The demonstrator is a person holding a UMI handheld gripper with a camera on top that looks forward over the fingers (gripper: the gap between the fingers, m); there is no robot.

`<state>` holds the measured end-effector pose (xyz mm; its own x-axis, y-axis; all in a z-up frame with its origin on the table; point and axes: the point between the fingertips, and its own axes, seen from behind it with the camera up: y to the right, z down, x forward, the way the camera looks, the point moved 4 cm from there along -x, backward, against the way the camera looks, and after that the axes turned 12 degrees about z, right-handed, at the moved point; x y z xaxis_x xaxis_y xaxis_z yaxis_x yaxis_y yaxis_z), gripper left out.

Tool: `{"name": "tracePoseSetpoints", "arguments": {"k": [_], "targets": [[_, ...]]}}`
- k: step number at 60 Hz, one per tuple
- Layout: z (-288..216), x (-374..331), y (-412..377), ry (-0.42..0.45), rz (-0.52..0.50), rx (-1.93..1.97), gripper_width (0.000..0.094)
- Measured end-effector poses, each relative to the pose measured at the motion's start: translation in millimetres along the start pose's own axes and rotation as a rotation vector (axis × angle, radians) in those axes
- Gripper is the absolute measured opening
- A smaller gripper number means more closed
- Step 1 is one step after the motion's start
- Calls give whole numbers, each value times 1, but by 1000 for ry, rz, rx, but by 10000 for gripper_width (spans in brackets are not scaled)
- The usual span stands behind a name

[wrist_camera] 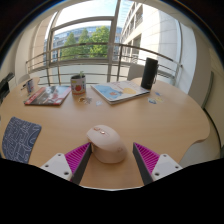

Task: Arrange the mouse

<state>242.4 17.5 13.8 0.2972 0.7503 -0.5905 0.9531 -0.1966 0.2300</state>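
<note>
A white computer mouse lies on the round wooden table, between my two fingers with a gap at each side. My gripper is open, its magenta pads flanking the near half of the mouse. The mouse rests on the table on its own.
A blue patterned mouse mat lies on the table to the left of the fingers. Beyond are a magazine, a book, a red-labelled cup, a small glass and a tall black speaker. A balcony railing and window stand behind.
</note>
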Motion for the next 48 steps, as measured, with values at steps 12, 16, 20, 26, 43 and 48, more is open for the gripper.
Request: {"name": "tracePoseSetpoints", "arguments": {"k": [12,16,20,26,43,48], "targets": [[-20,29,-2,18,-8,43,777],[-24,36,-6,18,-24,68,649],[-27,41,-10,25,-28,86,550],[-30,40,-10,40,-12,99,471],[-82,-36,18,139,120,147,404],[-129,-92,15,237,146,202,403]]}}
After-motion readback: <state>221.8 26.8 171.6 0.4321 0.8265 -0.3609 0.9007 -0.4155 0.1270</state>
